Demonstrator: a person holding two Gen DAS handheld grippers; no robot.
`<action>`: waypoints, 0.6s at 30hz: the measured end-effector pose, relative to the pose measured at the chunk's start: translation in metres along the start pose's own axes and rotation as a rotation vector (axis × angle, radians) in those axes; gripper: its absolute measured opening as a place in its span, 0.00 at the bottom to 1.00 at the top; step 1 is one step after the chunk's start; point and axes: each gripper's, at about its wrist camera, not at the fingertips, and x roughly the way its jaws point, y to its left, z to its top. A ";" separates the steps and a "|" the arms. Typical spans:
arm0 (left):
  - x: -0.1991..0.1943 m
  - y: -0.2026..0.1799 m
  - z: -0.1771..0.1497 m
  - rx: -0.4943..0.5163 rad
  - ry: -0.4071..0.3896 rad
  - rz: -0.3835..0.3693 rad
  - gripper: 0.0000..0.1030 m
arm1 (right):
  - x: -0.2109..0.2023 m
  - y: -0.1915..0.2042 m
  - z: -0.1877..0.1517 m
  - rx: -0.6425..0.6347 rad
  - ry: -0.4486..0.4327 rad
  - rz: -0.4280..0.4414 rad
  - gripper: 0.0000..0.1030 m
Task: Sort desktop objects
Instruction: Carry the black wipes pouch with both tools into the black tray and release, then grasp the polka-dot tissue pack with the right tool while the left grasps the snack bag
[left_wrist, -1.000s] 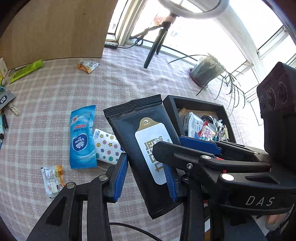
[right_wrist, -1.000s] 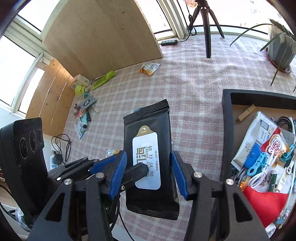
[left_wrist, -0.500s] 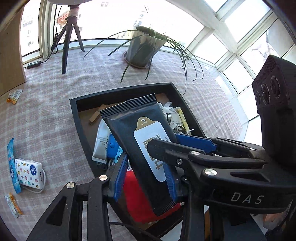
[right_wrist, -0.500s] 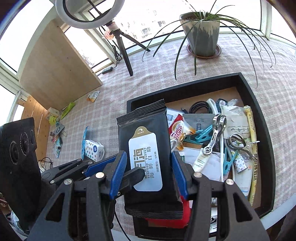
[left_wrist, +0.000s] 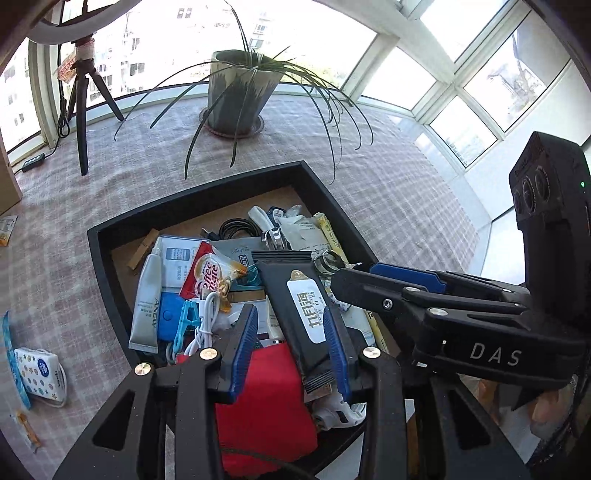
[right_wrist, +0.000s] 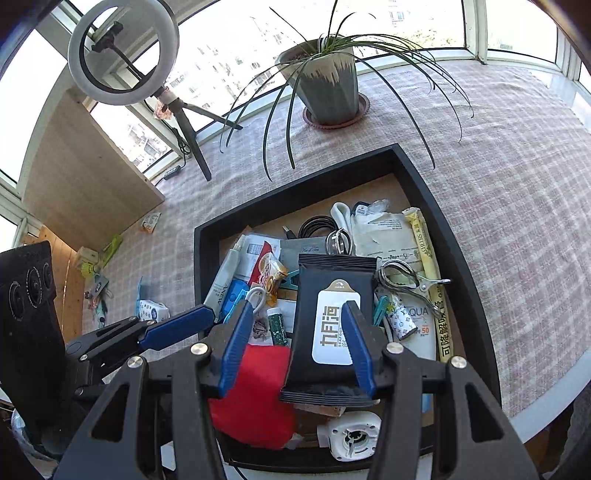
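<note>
Black wipes pack (right_wrist: 332, 325), white-labelled, lies in tray (right_wrist: 201, 258); left tool (left_wrist: 290, 347) and right tool (right_wrist: 297, 343) gape, empty.

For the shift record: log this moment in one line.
phase: drop-off | black wipes pack lying on clutter in black tray | left gripper open | right gripper open

Bright daylight through windows (left_wrist: 436, 74), overexposed; sharp focus; fisheye-bent, dark-vignetted edges.

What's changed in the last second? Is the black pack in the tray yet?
Both tongs, left and right, carried the black wipes pack from over the tablecloth to the black tray, then opened; it now lies on the clutter. The tray's contents look unchanged.
</note>
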 end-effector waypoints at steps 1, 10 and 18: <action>-0.002 0.005 0.000 -0.010 -0.003 0.008 0.33 | 0.002 0.002 0.001 -0.007 0.003 0.003 0.48; -0.025 0.068 -0.013 -0.129 -0.028 0.130 0.33 | 0.025 0.047 0.004 -0.120 0.031 0.032 0.50; -0.053 0.142 -0.054 -0.248 -0.029 0.272 0.33 | 0.050 0.104 -0.007 -0.246 0.069 0.078 0.54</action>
